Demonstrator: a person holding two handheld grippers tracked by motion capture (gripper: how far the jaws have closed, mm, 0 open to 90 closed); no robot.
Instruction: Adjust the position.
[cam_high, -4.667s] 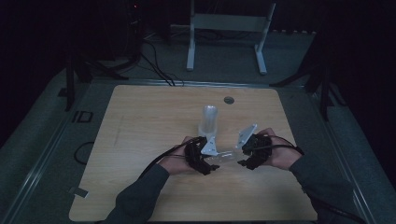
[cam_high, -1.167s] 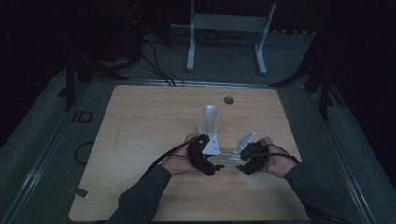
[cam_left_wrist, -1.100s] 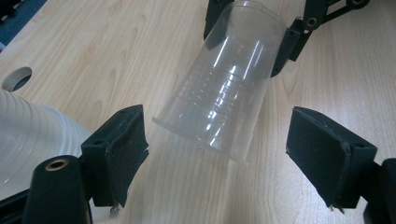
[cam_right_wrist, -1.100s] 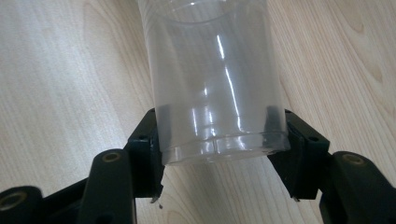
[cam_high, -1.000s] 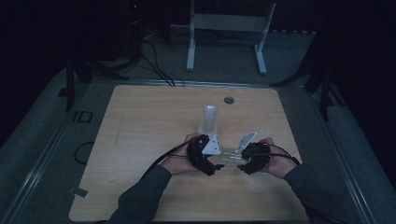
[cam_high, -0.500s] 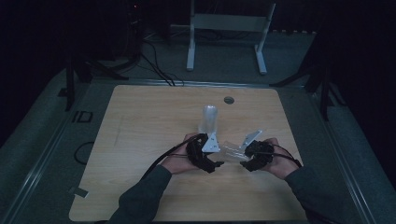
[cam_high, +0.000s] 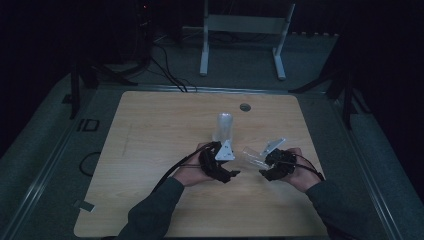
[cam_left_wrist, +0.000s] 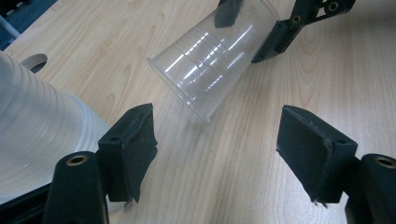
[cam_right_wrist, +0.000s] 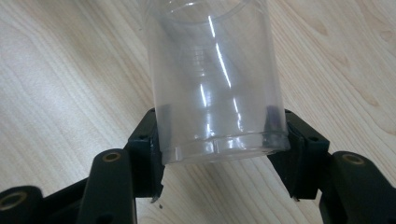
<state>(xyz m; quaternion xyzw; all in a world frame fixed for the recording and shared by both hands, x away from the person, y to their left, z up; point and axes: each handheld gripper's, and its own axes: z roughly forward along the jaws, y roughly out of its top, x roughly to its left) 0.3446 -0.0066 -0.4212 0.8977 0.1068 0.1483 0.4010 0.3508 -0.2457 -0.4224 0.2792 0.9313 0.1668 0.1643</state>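
Clear plastic defines both items in play: a single cup (cam_right_wrist: 217, 88) clamped near its rim between the fingers (cam_right_wrist: 147, 154) of the right gripper (cam_high: 264, 170), and a stack of cups (cam_high: 223, 127) standing upside down on the desk (cam_high: 150, 150). The single cup is tilted, its closed base pointing toward the left gripper (cam_high: 231, 174) and hovering just above the wood, close ahead of that gripper's fingers (cam_left_wrist: 135, 144).

Compared with the high views from about a second ago, the two hands sit slightly farther apart, and the single cup now hangs free of the stack, which stands just outside the left fingers, beside one pad. The left fingers have just been closing; they now stand at a middling gap with nothing between them and bare wood showing in the opening.

Judged from this layout, one cup has been separated from the stack, and the left hand has let go and is free for its next job. The likely step is setting the cup down or handing it across; thin plastic may buckle under a hard squeeze.
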